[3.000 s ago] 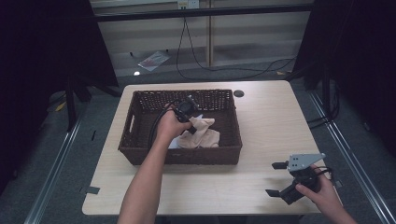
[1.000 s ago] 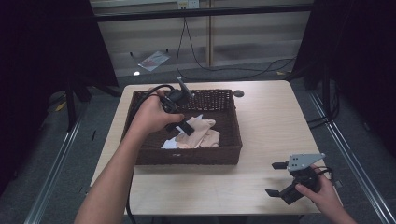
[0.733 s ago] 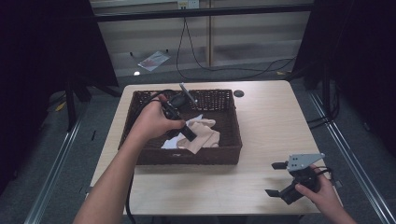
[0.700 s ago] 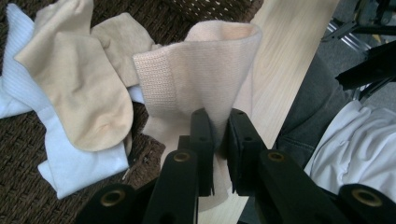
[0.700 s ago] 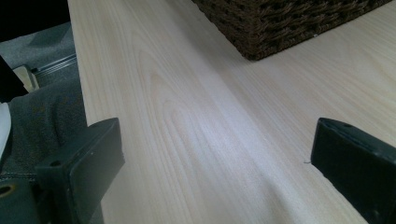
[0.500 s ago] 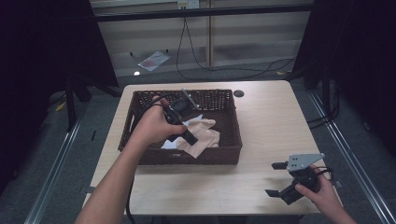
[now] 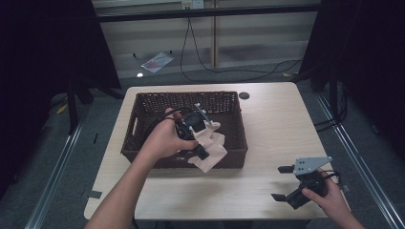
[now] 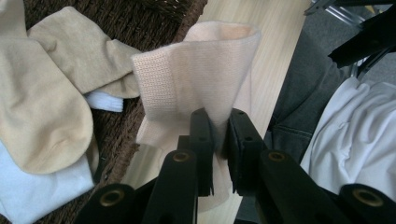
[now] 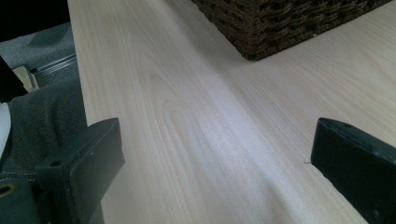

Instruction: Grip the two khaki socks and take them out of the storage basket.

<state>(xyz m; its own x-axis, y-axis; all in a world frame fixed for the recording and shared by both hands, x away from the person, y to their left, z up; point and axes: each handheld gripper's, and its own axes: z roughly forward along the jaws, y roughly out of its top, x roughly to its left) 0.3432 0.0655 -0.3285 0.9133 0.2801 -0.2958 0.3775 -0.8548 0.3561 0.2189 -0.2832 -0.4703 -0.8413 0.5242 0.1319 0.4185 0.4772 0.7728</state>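
Note:
My left gripper (image 7: 202, 153) (image 8: 218, 140) is shut on a pale peach sock (image 8: 205, 79) (image 7: 210, 155), which it holds at the front wall of the dark wicker basket (image 7: 143, 102), hanging over the rim. More socks lie inside the basket: tan ones (image 8: 51, 84) and a white one (image 8: 28, 196). My right gripper (image 7: 284, 184) (image 9: 215, 158) rests low over the table's near right corner, jaws wide open with nothing between them.
The light wooden table (image 7: 277, 129) (image 9: 196, 112) has bare room right of the basket and along its front edge. The basket's corner (image 9: 261, 28) stands ahead of the right gripper. A small dark disc (image 7: 244, 95) lies at the table's far edge. The person's lap (image 8: 327, 121) sits below.
The left gripper has drawn back from deep in the basket toward its front wall, lifting the peach sock over the rim. The right gripper has stayed still.

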